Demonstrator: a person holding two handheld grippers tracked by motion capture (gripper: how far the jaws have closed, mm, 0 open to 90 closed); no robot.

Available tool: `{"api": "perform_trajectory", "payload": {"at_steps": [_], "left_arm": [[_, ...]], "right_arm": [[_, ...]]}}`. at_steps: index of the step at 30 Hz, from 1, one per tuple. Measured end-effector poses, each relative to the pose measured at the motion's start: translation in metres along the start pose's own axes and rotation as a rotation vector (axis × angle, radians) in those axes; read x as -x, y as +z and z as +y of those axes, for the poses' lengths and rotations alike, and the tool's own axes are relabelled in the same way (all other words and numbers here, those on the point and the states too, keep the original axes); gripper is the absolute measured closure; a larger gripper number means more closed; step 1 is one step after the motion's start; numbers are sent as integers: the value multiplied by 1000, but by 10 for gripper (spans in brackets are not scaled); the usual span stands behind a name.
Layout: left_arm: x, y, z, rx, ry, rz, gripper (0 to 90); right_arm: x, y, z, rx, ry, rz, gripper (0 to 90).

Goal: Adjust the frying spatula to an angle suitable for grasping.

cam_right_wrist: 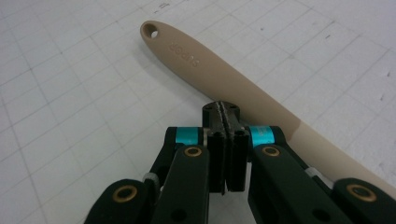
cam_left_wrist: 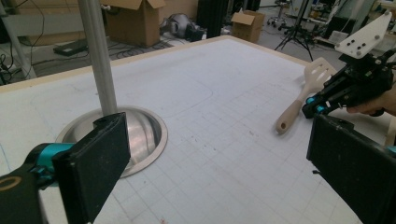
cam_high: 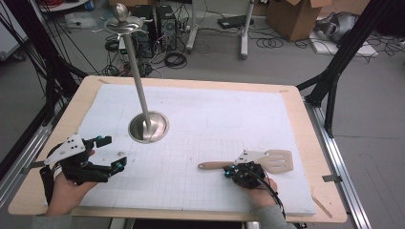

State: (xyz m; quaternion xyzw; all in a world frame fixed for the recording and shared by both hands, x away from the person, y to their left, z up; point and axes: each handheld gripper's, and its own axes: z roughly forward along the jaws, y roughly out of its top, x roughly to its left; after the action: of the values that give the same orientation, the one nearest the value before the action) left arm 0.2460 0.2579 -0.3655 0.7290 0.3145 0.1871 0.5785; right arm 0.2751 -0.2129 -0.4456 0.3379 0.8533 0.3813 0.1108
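You are at a table covered by a white gridded mat [cam_high: 200,124], a gripper in each hand. Your right gripper [cam_high: 232,171] sits at the near right, its jaws pressed together with nothing between them, their tips just beside the handle of a beige spatula [cam_high: 267,161]. The spatula lies flat on the mat, its slotted blade pointing right and its handle, with a hanging hole at the end, pointing left; seen from the right gripper's own camera, the handle [cam_right_wrist: 224,79] runs diagonally just beyond the closed tips, and whether they touch it cannot be told. Your left gripper [cam_high: 106,153] rests at the near left, jaws spread wide and empty, aimed across the mat. Further in, left of centre, stands a metal stand [cam_high: 148,126] with a round dished base and a tall upright pole. You appear to be at the approach step, lining up on the spatula before any grasp. The next move likely calls for you to part the right jaws, straddle the handle, and then close on it.
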Motion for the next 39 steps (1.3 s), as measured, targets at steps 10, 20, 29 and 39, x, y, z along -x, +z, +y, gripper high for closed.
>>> {"api": "perform_trajectory", "payload": {"at_steps": [10, 20, 29, 39], "left_arm": [[1, -10, -3, -2, -4, 28, 66], [-1, -25, -8, 0, -12, 67, 66], [1, -34, -11, 0, -15, 88, 66], [3, -42, -15, -7, -20, 109, 66]], "right_arm": [[-4, 8, 9, 10, -31, -61, 898], [-1, 11, 17, 14, -30, -75, 899], [-2, 18, 25, 9, -37, -107, 900], [5, 26, 30, 24, -29, -112, 900]]}}
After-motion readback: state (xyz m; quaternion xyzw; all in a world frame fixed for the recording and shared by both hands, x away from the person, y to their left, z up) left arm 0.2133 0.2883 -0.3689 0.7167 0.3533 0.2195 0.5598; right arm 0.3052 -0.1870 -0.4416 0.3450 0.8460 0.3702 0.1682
